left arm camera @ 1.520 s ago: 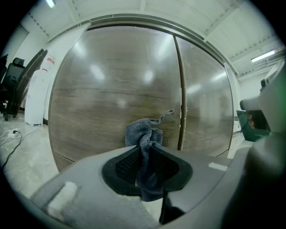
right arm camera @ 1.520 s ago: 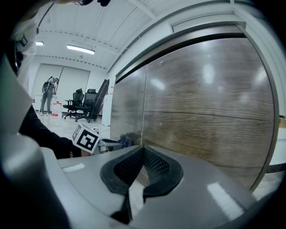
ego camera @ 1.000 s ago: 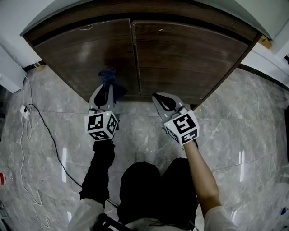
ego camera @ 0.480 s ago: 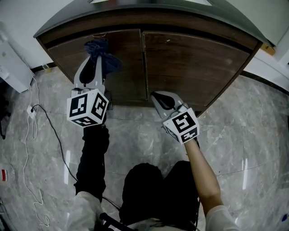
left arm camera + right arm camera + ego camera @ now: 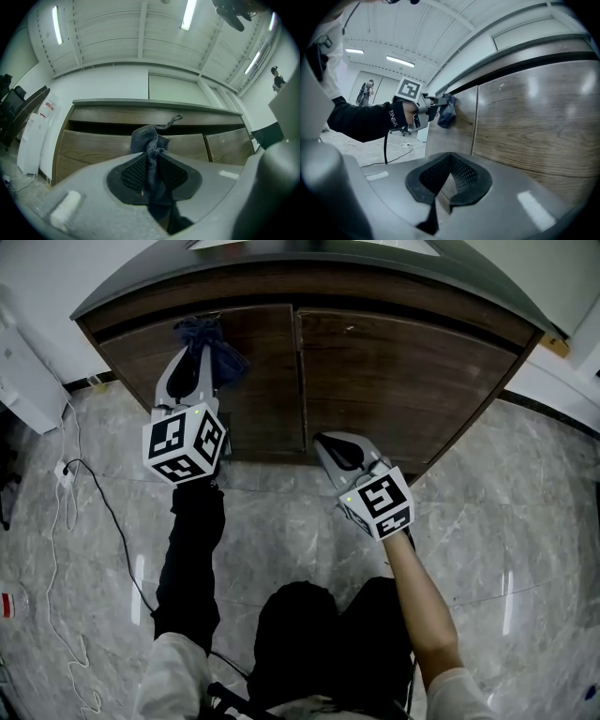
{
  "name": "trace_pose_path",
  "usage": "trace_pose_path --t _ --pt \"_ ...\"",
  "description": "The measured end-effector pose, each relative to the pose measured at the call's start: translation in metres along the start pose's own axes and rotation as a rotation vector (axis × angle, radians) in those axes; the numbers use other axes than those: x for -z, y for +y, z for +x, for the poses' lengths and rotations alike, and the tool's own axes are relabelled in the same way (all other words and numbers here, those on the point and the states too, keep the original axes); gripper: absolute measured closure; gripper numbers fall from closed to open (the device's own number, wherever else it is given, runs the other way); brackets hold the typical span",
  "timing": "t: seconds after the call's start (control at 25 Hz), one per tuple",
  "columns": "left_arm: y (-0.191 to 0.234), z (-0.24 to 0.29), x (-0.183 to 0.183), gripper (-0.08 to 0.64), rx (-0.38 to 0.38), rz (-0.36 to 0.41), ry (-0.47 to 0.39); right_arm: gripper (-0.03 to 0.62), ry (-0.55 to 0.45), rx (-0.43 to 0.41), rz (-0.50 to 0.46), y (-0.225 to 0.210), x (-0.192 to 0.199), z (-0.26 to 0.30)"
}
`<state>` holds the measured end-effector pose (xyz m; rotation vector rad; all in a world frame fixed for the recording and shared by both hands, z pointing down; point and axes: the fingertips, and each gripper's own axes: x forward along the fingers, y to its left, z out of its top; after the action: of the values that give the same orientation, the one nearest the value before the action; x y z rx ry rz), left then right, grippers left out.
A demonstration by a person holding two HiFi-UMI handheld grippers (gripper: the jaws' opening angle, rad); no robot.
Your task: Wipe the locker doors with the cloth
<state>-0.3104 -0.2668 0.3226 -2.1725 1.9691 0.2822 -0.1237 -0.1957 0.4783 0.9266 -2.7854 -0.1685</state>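
Bunched dark-blue cloth [image 5: 207,336] against the left locker door [image 5: 255,381], near its top.

A person standing over grey marble floor [image 5: 487,549] is facing a dark wooden locker filling the frame at twelve o'clock. At eleven o'clock, the left gripper [image 5: 194,345] is pressing a bunched dark blue cloth [image 5: 214,345] against the upper part of the left door [image 5: 258,390], its jaws closed on the fabric. Near centre, toward four o'clock, the right gripper [image 5: 337,446] is pointing, jaws together, at the foot of the right door [image 5: 403,371], apart from it. A black cable [image 5: 105,517] is trailing across the floor at eight o'clock.
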Motion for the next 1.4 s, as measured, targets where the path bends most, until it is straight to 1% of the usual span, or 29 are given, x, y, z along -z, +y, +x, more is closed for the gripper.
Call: trace_pose_path --t 0.32,0.52,0.84,1.4 --pt "0.003 -0.007 0.039 0.491 -0.034 -0.036 0.028 0.588 0.022 0.009 0.014 -0.003 0.014 -0.005" --pt "0.005 -0.015 0.066 0.491 -0.052 -0.061 0.063 0.588 0.032 0.009 0.019 -0.002 0.02 -0.005" --pt "0.005 -0.024 0.098 0.491 -0.06 -0.068 0.1 0.586 0.048 0.015 0.032 -0.001 0.031 -0.006" --pt "0.008 -0.046 0.176 0.491 -0.08 -0.093 0.24 0.588 0.094 0.017 0.06 0.001 0.058 -0.004"
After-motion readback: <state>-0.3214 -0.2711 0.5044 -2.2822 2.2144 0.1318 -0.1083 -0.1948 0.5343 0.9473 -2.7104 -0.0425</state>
